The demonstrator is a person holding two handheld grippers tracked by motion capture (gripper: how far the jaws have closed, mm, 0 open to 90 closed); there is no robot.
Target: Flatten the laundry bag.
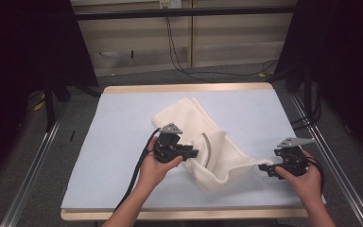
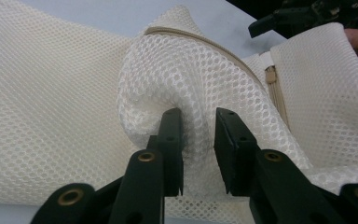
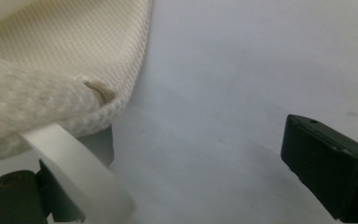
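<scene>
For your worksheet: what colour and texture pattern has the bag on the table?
Cream-white honeycomb mesh bag; the left gripper view shows it best.

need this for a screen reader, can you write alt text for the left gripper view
Two black jaws of the left gripper pinch a raised fold of a cream mesh bag, which has a beige zipper running along its edge. The bag lies on a pale blue table, and the right gripper shows at the top right corner.

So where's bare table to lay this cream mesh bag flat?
The widest bare stretch of the pale blue table mat lies left of the cream mesh zip bag; a narrower strip runs along the far edge. The near right is crowded by the left gripper, the right gripper and bunched mesh.
</scene>
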